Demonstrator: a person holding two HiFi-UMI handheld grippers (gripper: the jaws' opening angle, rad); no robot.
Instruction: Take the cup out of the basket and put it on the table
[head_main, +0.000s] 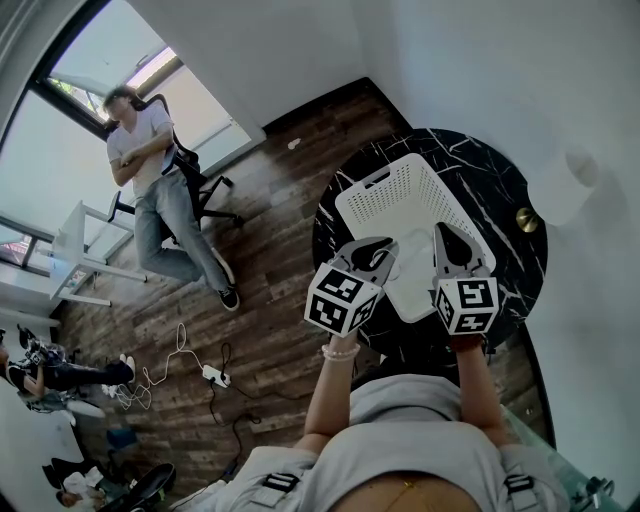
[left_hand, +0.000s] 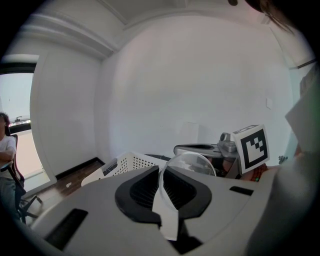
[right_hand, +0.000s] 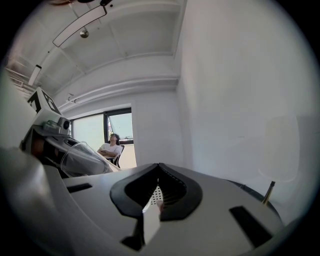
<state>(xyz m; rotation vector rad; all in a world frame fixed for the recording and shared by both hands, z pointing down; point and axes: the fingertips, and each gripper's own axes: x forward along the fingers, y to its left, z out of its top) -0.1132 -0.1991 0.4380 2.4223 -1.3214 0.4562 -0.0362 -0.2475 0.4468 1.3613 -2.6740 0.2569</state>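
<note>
Left tool (left_hand: 161, 172) clamped on clear cup (left_hand: 192, 164), plain only in gripper views; right tool (right_hand: 159, 167) closed, empty, over basket (head_main: 400, 190).

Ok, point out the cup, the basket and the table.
cup (left_hand: 192, 164), left gripper view, its clear wall.
basket (head_main: 410, 200), head view, its perforated surface.
table (head_main: 495, 170), head view, bare black marble top.

Person in a pale grey top (head_main: 420, 425) and light grey trousers (head_main: 248, 478) with dark buckles; pale bead bracelet (head_main: 340, 352). Left gripper (head_main: 384, 245) and right gripper (head_main: 445, 233): light grey shells, black ribbed pads (left_hand: 145, 192), white cubes (head_main: 343, 297) with black square markers.
</note>
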